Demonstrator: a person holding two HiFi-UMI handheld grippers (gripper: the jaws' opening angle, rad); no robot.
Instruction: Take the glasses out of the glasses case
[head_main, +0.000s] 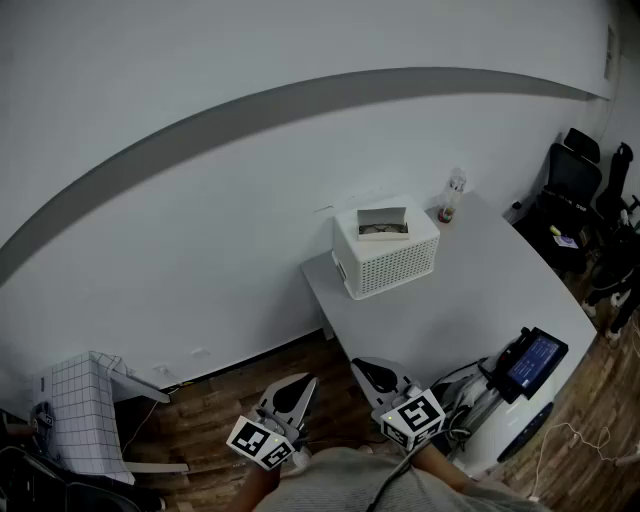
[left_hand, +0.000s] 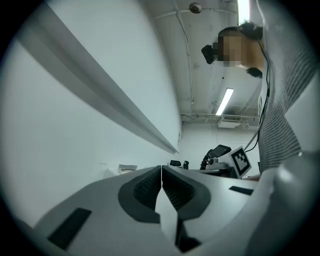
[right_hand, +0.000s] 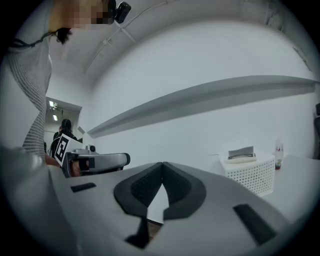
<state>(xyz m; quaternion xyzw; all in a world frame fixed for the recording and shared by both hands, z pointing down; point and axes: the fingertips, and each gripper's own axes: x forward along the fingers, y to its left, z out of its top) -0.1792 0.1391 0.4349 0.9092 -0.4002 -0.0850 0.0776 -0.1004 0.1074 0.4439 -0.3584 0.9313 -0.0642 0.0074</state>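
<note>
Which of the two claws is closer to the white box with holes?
The right claw. It is by the near corner of the table, while the left claw hangs over the wooden floor, farther from the white box.

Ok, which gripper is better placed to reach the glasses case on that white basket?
Probably right. The right gripper sits by the table's near edge, nearer the glasses case on the white basket; the left gripper hangs over the floor, farther off. Both are shut and empty.

No legible text or numbers — only square markers on left gripper cube (head_main: 262, 442), right gripper cube (head_main: 413, 418).
</note>
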